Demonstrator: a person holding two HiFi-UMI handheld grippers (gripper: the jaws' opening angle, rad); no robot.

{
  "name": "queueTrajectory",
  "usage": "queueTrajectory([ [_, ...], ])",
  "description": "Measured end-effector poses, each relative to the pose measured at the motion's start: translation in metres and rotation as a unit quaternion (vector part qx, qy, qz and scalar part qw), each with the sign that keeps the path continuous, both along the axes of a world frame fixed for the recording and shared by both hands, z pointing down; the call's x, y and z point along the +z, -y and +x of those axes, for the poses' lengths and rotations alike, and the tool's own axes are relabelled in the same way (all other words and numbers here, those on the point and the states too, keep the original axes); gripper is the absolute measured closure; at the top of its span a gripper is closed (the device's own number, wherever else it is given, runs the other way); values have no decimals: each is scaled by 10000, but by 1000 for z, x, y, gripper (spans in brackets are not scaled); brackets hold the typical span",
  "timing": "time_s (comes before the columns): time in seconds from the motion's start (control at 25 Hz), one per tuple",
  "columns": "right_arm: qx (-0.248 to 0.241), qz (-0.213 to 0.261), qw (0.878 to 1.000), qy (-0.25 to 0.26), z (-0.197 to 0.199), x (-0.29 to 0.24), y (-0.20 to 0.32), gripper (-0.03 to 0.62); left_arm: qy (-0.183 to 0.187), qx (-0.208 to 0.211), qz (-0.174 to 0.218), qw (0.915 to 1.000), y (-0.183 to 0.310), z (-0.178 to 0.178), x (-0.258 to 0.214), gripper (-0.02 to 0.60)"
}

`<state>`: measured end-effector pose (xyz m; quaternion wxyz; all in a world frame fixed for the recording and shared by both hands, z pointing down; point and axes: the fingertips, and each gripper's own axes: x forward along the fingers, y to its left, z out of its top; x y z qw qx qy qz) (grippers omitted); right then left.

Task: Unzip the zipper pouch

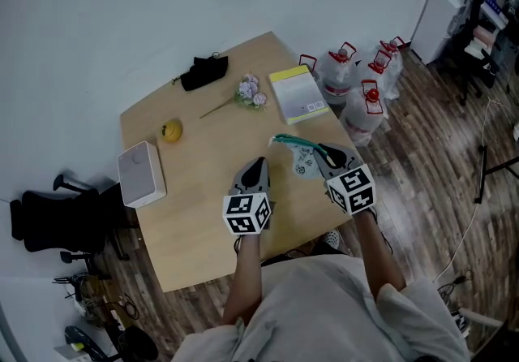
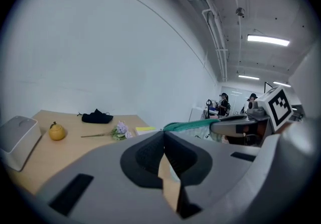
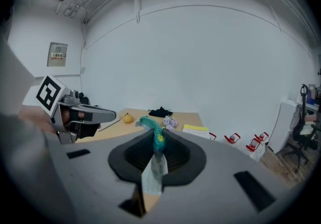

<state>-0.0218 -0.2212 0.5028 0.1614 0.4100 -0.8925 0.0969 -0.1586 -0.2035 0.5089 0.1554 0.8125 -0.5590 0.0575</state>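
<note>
Your left gripper (image 1: 259, 163) is closed on nothing, its tips just left of the pouch (image 1: 303, 161). Your right gripper (image 1: 321, 151) clamps the pouch by its green zipper edge, over the table's (image 1: 203, 190) near right part.

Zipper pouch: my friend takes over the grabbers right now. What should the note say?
Left gripper: shut, empty, beside the zipper pouch, not touching it.
Right gripper: shut on the pouch, held up over the table.
Done: pouch gripped. Whether its teal zipper is open at all, I cannot tell.
Left to do: probably catch the zipper with the left gripper and slide it open.
</note>
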Motion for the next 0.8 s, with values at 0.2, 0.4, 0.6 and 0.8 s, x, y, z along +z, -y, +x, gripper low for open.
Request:
queueTrajectory([
  [0.2,237,98,9997,-50,5,0,-12,545,168,-75,19,9998,-9,-5,-5,560],
  [0.4,333,-13,9994,104,7,6,-21,546,90,44,-34,9999,-17,0,-3,560],
  [0.6,323,-71,9994,109,7,11,-28,546,-3,168,-84,9998,-27,10,3,560],
  [0.8,326,-116,9994,81,7,13,-35,546,87,225,-61,9997,-31,14,4,560],
])
